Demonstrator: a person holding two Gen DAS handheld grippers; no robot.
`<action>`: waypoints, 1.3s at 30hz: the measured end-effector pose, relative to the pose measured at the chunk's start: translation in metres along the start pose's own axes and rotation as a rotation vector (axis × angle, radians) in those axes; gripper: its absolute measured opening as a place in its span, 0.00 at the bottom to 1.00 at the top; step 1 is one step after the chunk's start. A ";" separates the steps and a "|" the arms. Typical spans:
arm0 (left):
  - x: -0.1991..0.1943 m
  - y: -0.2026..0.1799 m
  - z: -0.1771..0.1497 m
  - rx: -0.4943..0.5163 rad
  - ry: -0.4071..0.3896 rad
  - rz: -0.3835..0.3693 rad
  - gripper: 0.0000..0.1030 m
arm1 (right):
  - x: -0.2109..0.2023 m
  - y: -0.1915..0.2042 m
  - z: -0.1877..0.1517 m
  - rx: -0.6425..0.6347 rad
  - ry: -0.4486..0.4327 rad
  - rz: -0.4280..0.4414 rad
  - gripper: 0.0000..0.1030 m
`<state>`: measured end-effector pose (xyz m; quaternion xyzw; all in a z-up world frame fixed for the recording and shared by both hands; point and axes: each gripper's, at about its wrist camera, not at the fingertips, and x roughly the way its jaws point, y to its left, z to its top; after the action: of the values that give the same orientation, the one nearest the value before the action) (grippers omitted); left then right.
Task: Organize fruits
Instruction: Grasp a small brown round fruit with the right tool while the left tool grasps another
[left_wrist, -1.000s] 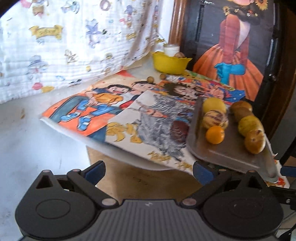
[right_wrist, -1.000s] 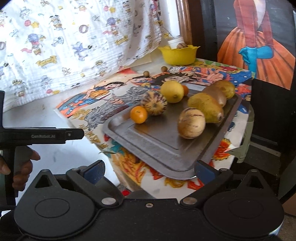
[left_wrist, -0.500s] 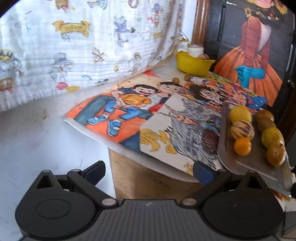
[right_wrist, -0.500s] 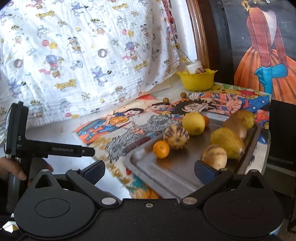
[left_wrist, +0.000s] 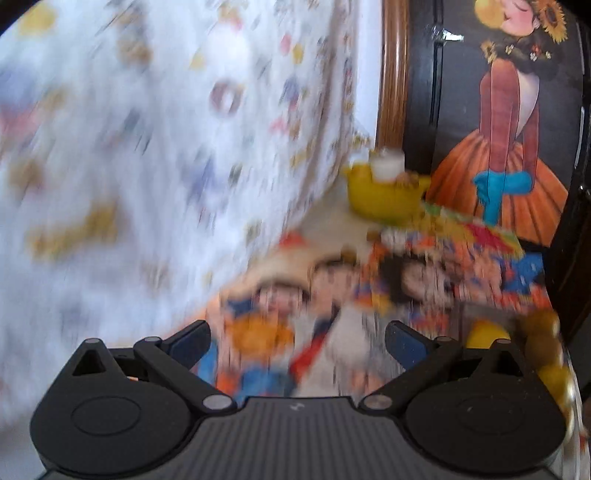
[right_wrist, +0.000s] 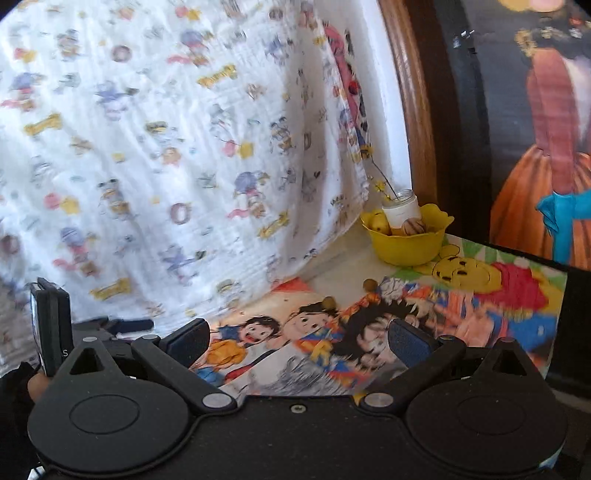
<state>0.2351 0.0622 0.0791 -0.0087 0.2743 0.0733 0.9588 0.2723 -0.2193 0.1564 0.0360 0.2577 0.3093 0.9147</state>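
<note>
As both cameras swung up, the tray dropped out of right view; left gripper (left_wrist: 297, 338) and right gripper (right_wrist: 299, 338) fingers spread, empty; yellow bowl (right_wrist: 408, 245) ahead, no fruit grabbed.

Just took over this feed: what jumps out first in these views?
The yellow bowl at the back, holding fruit and a white jar, beside the cartoon-print cloth. Bright cartoon posters cover the table ahead of the open right gripper. The left view is motion-blurred.

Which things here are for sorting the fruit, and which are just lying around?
For the job:
- yellow bowl with fruit in it
- fruits at the left view's right edge
- both tongs, open and empty

Just lying about:
- white jar
- cartoon mats
- printed cloth
</note>
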 end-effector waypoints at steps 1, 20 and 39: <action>0.008 -0.003 0.013 0.006 -0.014 0.006 1.00 | 0.010 -0.005 0.015 -0.009 0.019 -0.015 0.99; 0.202 -0.034 0.059 0.024 0.001 -0.110 1.00 | 0.255 -0.102 0.081 0.025 0.210 -0.061 0.99; 0.278 -0.043 0.040 -0.030 0.050 -0.189 0.86 | 0.387 -0.139 0.041 0.167 0.262 -0.022 0.57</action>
<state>0.4955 0.0600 -0.0344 -0.0507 0.2951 -0.0137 0.9540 0.6308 -0.1013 -0.0134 0.0686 0.3999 0.2789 0.8704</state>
